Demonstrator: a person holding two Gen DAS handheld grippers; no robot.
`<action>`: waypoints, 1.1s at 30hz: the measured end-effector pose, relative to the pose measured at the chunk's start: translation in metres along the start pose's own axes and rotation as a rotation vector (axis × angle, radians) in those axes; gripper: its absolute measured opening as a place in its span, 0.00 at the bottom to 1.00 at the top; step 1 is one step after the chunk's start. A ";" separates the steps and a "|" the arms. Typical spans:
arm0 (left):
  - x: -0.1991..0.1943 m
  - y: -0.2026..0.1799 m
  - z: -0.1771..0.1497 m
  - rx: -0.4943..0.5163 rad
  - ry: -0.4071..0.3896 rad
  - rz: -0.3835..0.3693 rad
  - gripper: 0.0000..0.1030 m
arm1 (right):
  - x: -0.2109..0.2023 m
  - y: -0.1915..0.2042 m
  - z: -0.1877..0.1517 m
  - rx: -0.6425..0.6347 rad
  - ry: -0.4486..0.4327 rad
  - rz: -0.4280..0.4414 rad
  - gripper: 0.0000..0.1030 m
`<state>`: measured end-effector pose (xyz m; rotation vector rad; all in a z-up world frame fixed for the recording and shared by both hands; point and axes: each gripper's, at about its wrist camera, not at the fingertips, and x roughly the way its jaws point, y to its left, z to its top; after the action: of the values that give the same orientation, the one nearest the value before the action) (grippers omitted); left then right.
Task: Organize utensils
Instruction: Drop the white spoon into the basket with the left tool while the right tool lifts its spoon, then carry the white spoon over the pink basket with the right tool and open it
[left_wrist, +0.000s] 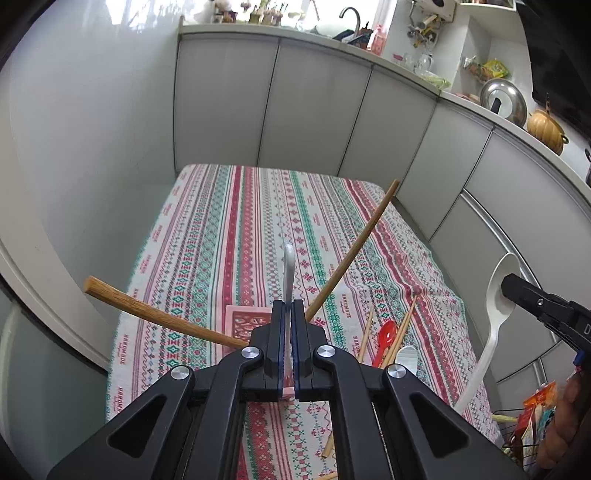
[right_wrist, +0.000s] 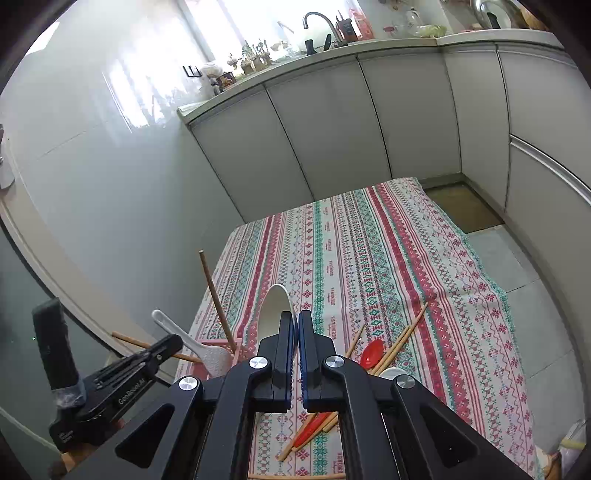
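Observation:
My left gripper is shut on a white rice paddle, seen edge-on; in the right wrist view it is the paddle at the left gripper. It hangs over a pink utensil holder that holds two wooden sticks. My right gripper is shut on a white spoon, also seen in the left wrist view. A red spoon, several chopsticks and another white spoon lie on the patterned tablecloth.
The table stands in a corner between a white wall on the left and grey cabinets behind and to the right. A cluttered counter with a sink tap runs above the cabinets. Floor tiles lie right of the table.

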<state>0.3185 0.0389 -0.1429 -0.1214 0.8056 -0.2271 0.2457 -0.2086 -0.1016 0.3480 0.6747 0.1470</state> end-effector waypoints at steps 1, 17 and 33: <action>0.003 0.000 0.000 0.003 0.006 -0.001 0.02 | 0.000 0.000 0.000 0.002 0.000 0.001 0.03; -0.049 0.012 -0.012 -0.038 0.031 0.010 0.40 | 0.003 0.020 0.002 0.002 -0.095 -0.023 0.03; -0.078 0.047 -0.023 -0.098 0.082 -0.057 0.44 | 0.046 0.083 -0.010 -0.122 -0.287 -0.092 0.03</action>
<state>0.2568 0.1027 -0.1138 -0.2286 0.8961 -0.2481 0.2736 -0.1170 -0.1059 0.2149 0.3954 0.0485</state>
